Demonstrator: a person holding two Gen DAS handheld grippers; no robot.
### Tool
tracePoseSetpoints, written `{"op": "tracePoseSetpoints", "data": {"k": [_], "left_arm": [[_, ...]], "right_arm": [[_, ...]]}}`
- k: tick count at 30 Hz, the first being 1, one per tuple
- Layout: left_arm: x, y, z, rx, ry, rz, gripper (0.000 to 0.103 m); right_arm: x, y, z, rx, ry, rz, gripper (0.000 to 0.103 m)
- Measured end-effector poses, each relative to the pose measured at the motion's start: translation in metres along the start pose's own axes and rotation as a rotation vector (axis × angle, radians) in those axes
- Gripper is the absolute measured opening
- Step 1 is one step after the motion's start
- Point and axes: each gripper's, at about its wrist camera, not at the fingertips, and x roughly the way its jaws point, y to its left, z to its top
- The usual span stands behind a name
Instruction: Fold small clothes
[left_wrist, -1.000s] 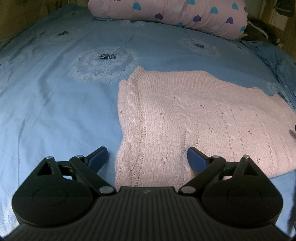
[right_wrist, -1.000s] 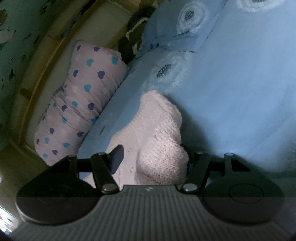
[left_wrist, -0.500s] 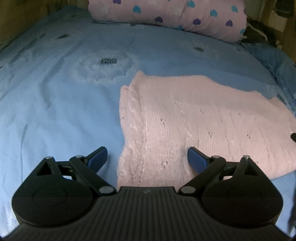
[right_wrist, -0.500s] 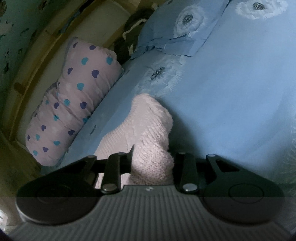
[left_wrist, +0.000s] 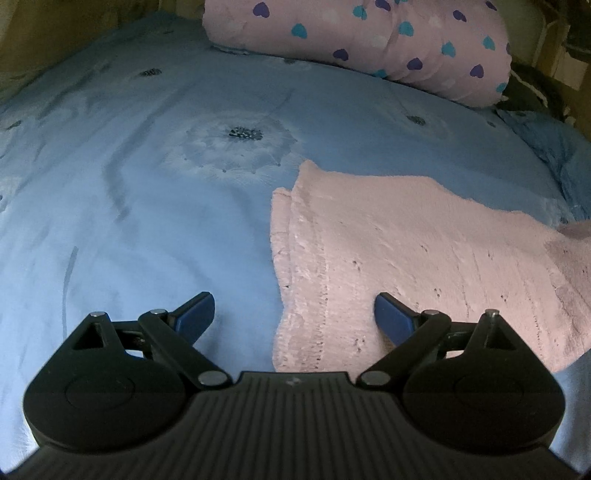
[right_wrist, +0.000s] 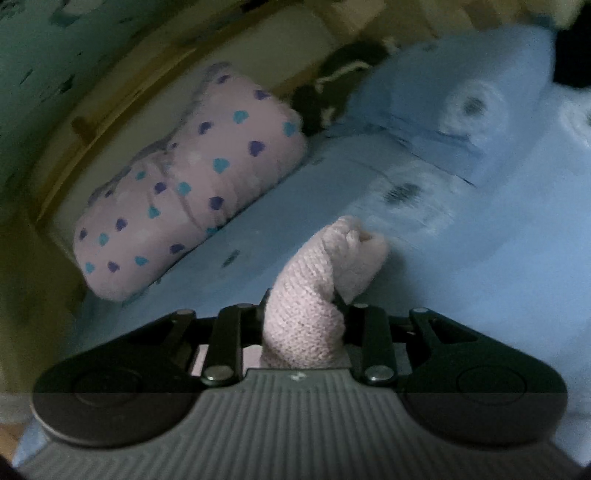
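Right wrist view: my right hand-held gripper (right_wrist: 304, 325) is clamped on a bunched corner of the pink knit sweater (right_wrist: 321, 280), lifted off the blue bed (right_wrist: 480, 295). My left hand-held gripper (left_wrist: 295, 314) hangs apart over the sweater's near-left edge, holding nothing. I should carry the corner low across the sweater, keeping the edges aligned.
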Motion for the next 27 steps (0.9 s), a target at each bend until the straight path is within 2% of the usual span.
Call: {"op": "tracePoseSetpoints", "data": {"k": [6,12,15,19,24,27], "left_arm": [[-0.003,0.007,0.002,-0.021,-0.008,0.008,0.096],[-0.004,0.016,0.003,-0.044,-0.007,0.014,0.096],[-0.005,0.021,0.004,-0.054,-0.011,0.031,0.096],[-0.006,0.03,0.004,-0.063,-0.014,0.069,0.096],[-0.008,0.04,0.005,-0.102,-0.01,0.061,0.096],[-0.011,0.043,0.006,-0.112,-0.016,0.062,0.096]], "right_arm": [[0.005,0.053,-0.001,-0.162,0.002,0.042,0.031],[0.011,0.116,-0.029,-0.406,0.017,0.105,0.03],[0.024,0.138,-0.052,-0.526,0.081,0.137,0.03],[0.043,0.15,-0.089,-0.643,0.212,0.161,0.03],[0.044,0.148,-0.107,-0.69,0.217,0.163,0.03],[0.041,0.145,-0.095,-0.625,0.206,0.167,0.03]]}}
